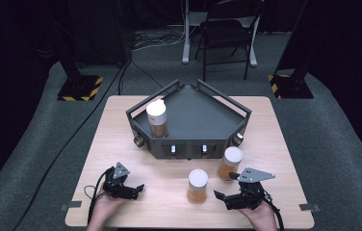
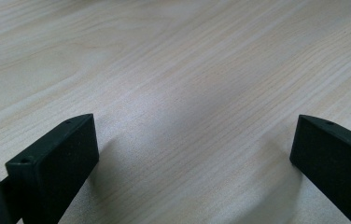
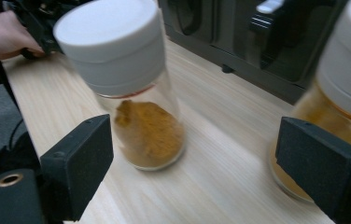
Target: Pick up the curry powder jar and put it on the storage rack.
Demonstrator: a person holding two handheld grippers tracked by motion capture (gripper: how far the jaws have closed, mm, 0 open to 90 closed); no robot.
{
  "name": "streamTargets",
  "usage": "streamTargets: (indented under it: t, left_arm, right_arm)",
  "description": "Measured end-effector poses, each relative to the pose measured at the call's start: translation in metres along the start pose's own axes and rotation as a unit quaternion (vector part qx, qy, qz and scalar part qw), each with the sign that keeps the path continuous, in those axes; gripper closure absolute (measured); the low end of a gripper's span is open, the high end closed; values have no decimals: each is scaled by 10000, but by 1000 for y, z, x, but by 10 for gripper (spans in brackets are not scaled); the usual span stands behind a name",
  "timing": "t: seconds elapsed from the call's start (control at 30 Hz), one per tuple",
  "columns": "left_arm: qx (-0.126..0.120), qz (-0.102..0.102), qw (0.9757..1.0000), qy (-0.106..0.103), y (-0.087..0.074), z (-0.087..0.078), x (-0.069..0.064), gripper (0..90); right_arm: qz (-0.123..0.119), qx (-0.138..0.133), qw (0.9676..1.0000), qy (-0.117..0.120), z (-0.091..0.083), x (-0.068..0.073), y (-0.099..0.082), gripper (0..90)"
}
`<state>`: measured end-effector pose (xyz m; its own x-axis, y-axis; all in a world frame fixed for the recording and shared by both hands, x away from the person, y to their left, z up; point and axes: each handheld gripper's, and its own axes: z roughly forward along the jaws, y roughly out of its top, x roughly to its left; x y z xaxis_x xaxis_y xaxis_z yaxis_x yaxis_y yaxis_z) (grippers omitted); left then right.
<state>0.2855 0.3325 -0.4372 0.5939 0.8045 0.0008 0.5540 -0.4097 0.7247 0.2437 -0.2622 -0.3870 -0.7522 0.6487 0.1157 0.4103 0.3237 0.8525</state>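
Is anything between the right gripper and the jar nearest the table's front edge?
Nothing visible. The right gripper is open with bare table between it and the near jar, which stands ahead of its jaws in its own view. The second jar stands off to one side.

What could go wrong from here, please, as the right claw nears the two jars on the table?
1. The right claw is open between two upright jars; the near jar and the far jar stand close together, so a jaw could knock one over.
2. The jars are tall and narrow with powder at the bottom; a high or glancing grip might tip one.
3. Lifting onto the tray could catch its raised rail.
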Motion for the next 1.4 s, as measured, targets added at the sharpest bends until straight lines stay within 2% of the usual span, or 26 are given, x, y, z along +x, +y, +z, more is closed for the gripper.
streamTargets:
  t: [0.37,0.67,1.4]
  left_arm:
    - [-4,-6,10000,0,0,0,0,13]
    - [-1,-1,10000,1,0,0,0,13]
    - [-4,-4,10000,3,0,0,0,13]
  right_arm:
    - [-100,-45,9997,199,9,7,5,101]
    - [-206,-70,9994,278,25,18,7,103]
    - [-190,-325,9992,160,44,28,5,157]
